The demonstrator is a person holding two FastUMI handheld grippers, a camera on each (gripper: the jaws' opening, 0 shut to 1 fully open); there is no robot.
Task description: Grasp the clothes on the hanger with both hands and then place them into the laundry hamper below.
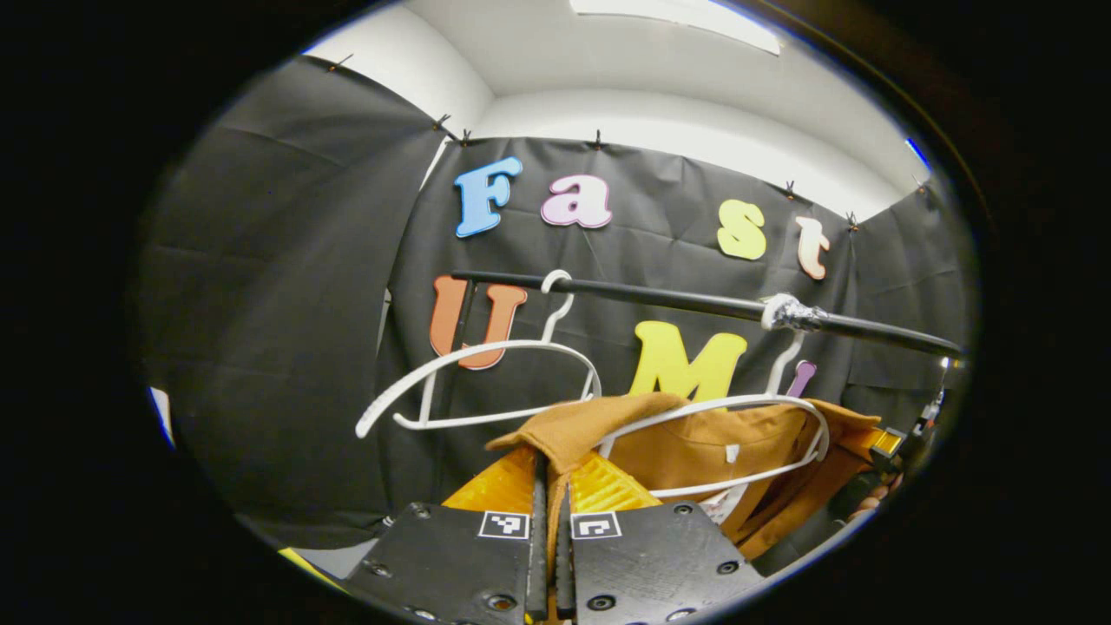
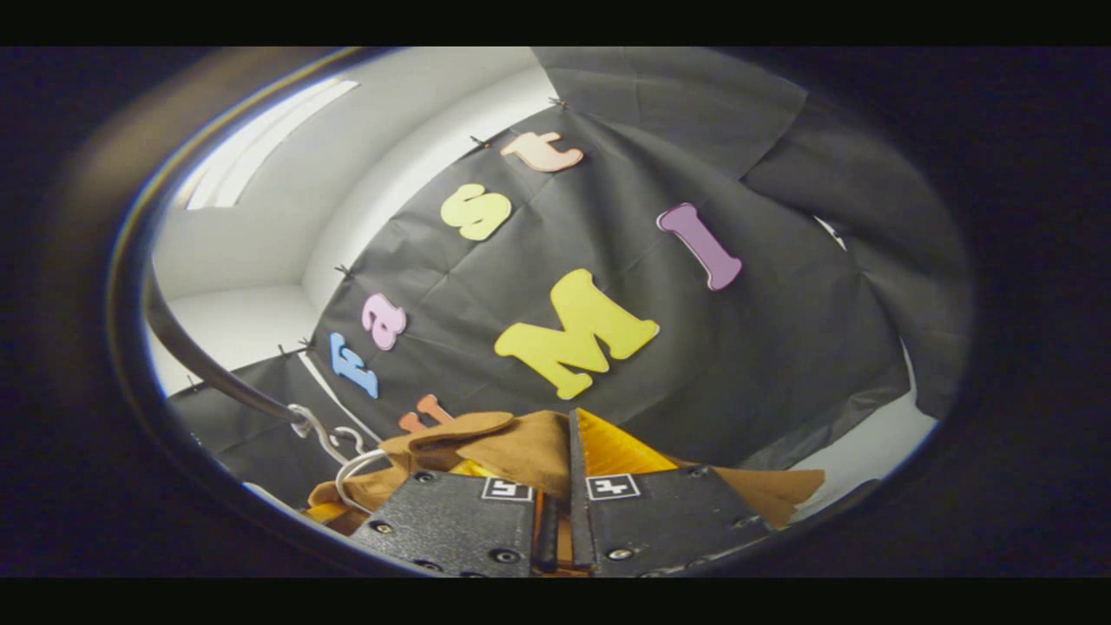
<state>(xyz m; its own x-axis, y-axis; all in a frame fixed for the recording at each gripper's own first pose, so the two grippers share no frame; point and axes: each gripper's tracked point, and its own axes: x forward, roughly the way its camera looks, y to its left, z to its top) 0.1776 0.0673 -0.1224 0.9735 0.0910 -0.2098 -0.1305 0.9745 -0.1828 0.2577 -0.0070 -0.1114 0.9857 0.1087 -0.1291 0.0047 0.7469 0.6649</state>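
Nearest, left gripper (image 1: 549, 486) clamped on shoulder of brown shirt (image 1: 694, 447); right gripper (image 2: 564, 486) pinching its other shoulder. Shirt draped on white hanger (image 1: 738, 404) under black rail (image 1: 660, 299), long axis along rail, collar upward. Best lifted evenly to free hanger first. Empty hanger (image 1: 486, 382) just beside.

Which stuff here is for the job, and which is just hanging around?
For the job:
brown shirt
its hanger
left gripper, pinching the shirt
right gripper, pinching the shirt

Just there:
empty hanger
rail
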